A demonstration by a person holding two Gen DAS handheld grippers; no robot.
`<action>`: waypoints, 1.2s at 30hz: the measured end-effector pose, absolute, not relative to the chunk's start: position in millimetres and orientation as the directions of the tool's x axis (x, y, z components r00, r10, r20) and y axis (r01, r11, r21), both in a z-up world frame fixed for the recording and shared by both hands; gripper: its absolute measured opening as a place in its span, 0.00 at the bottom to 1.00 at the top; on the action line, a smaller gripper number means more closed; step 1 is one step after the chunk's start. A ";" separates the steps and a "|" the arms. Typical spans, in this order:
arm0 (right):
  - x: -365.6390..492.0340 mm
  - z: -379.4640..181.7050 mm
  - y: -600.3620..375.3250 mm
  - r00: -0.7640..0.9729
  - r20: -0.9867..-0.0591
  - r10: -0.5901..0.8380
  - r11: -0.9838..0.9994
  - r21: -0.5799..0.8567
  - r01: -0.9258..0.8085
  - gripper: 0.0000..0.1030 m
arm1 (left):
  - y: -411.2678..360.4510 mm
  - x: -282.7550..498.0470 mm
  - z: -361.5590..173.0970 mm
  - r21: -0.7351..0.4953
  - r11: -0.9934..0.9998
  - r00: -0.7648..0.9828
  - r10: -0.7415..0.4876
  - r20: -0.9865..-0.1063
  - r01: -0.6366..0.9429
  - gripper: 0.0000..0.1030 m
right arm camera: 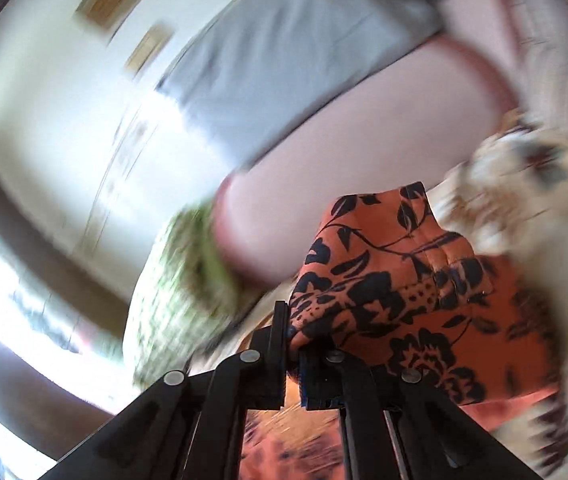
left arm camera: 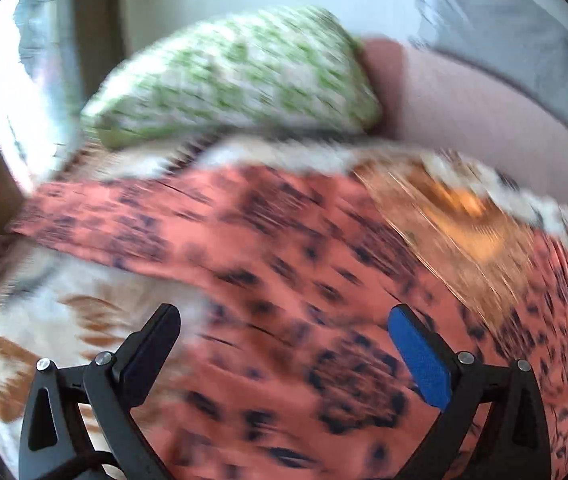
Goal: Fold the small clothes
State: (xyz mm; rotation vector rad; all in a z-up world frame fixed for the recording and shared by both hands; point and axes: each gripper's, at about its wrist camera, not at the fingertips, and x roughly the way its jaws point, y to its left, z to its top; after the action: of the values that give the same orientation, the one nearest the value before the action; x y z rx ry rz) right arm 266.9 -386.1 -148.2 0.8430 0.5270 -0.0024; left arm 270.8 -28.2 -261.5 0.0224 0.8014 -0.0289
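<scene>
An orange garment with a dark floral print lies spread over a patterned bedspread; the view is motion-blurred. My left gripper is open above the garment, with a black finger at the left and a blue pad at the right. Nothing is between the jaws. In the right wrist view my right gripper is shut on a bunched edge of the same orange garment and holds it lifted above the bed.
A green-and-white patterned pillow lies behind the garment and also shows in the right wrist view. The person's bare leg and grey shorts are at the right. A bright window is at the left.
</scene>
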 end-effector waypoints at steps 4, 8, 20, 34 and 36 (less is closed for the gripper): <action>314.6 -184.9 -294.0 0.807 -0.532 0.256 0.729 0.655 0.201 0.07 | 20.1 275.8 -252.4 -0.012 0.997 0.710 0.050 -0.702 -0.081 1.00; 359.4 -236.5 -218.1 0.686 -0.646 0.336 0.762 0.614 0.205 0.08 | 48.7 280.8 -253.6 -0.036 0.991 0.691 0.063 -0.721 -0.128 1.00; 298.9 -246.4 -192.5 0.632 -0.528 0.567 0.708 0.705 -0.046 0.72 | 58.4 284.4 -241.7 -0.071 0.986 0.731 0.061 -0.680 -0.149 1.00; 211.4 -276.6 -393.0 0.835 -0.456 0.309 0.599 0.775 0.202 0.61 | -14.6 308.8 -266.0 -0.096 0.993 0.703 -0.116 -0.701 0.067 0.39; 214.4 -287.4 -410.5 0.844 -0.435 0.313 0.543 0.811 0.217 0.61 | -22.7 317.3 -277.9 -0.116 0.989 0.662 -0.147 -0.735 0.090 0.21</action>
State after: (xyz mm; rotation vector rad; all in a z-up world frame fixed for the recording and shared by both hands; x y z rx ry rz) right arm 214.4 -410.5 -287.4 1.0114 0.5879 0.0611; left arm 317.3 -22.7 -277.9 -0.0719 0.8363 -0.1342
